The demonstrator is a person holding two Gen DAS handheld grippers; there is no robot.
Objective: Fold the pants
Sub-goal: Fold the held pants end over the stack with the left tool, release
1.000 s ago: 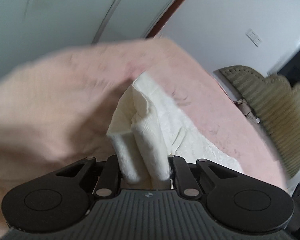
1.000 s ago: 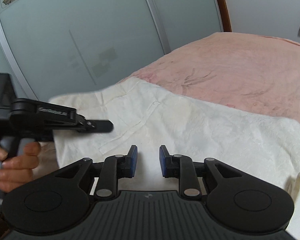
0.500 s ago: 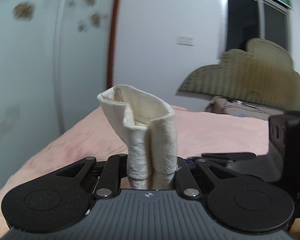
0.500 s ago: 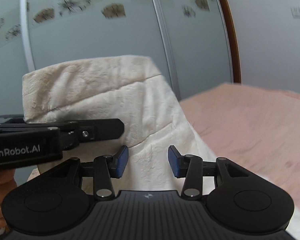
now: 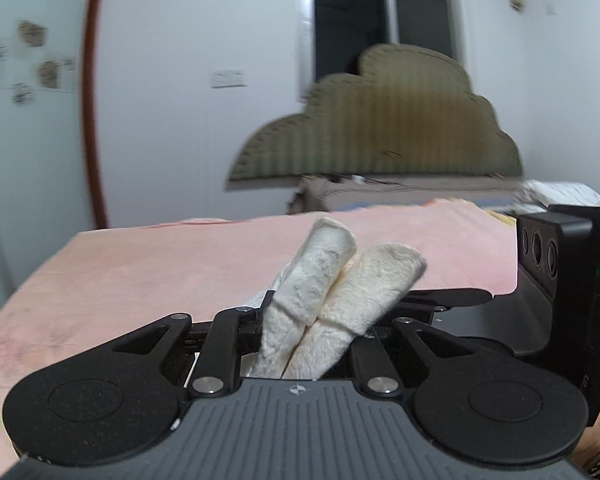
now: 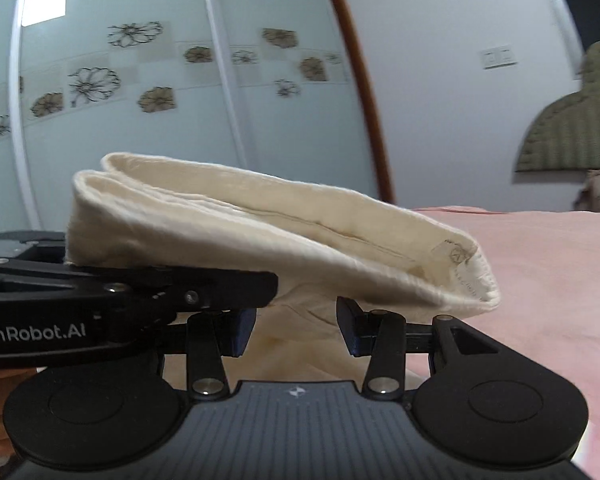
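The cream pants (image 6: 268, 236) are held up above the pink bed (image 6: 548, 280). My left gripper (image 5: 306, 334) is shut on a bunched double fold of the pants (image 5: 332, 296), which sticks up between its fingers. In the right wrist view the left gripper (image 6: 228, 284) reaches in from the left and pinches the folded waistband edge. My right gripper (image 6: 296, 330) is open and empty, just below the hanging cloth, with its blue pads (image 6: 242, 330) apart. The right gripper's body (image 5: 560, 280) shows at the right of the left wrist view.
The pink bedspread (image 5: 180, 264) stretches ahead. An olive scalloped headboard (image 5: 380, 128) stands at the far end under a dark window (image 5: 380, 20). Sliding wardrobe doors with flower decals (image 6: 140, 80) stand on the left. White folded items (image 5: 560, 194) lie at the far right.
My left gripper lifted the pants off the bed and swung to face the headboard. The cloth now hangs as a raised fold. My right gripper opened wider and rose under it.
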